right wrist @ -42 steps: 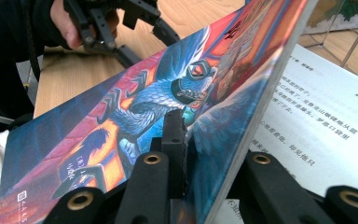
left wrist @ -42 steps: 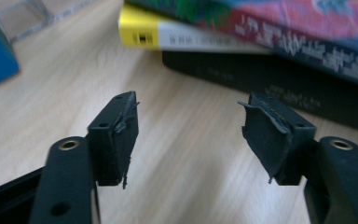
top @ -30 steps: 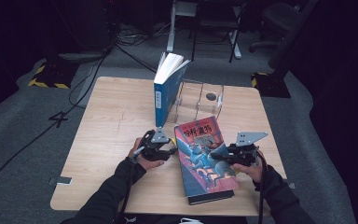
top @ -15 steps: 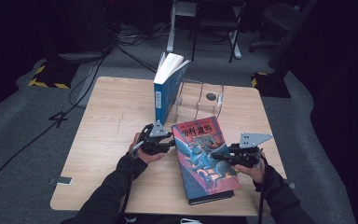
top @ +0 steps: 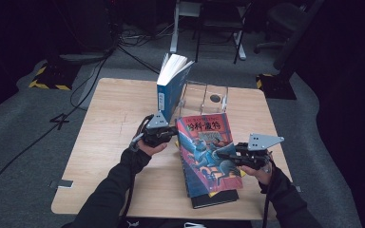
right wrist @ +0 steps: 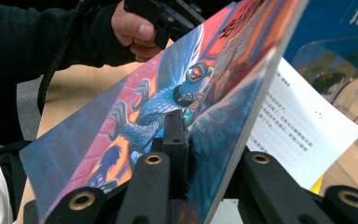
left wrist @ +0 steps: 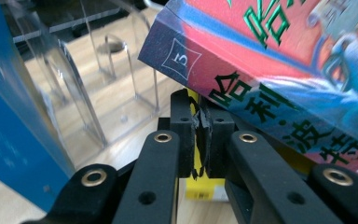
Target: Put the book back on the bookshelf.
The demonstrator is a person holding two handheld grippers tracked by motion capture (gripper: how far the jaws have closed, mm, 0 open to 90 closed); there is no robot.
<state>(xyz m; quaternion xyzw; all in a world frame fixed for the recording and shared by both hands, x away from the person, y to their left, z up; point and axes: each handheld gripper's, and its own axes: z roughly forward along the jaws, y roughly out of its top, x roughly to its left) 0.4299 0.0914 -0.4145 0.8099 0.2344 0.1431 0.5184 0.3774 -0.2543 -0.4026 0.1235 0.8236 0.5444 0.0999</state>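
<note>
— So, where does the colourful book [top: 208,154] sit relative to the clear acrylic rack [top: 204,97]?

— Just in front of it, on the near side of the bench [top: 104,142], lying over a dark book [top: 214,199] whose edge sticks out beneath. From above it looks tilted, with its left edge lifted.

— And the left gripper [top: 164,134]?

— From above it is at the book's upper left corner. Its own view adds what the high view cannot: the jaws have just been closing and now stand together under the book's spine [left wrist: 261,116], with nothing between them, and something yellow [left wrist: 205,189] lies below.

— The right gripper [top: 228,155]?

— Its own view shows the front cover [right wrist: 168,107] raised and clamped between the jaws, with a printed page [right wrist: 298,135] exposed behind it. The high view only shows the gripper lying over the book's right edge.

— Anything else near the rack?

— A blue book [top: 168,90] stands upright just left of it, pages fanned at the top. In the left gripper view that blue cover [left wrist: 14,116] blocks the left side, and the rack's curved dividers [left wrist: 81,88] stand between it and the colourful book.
</note>
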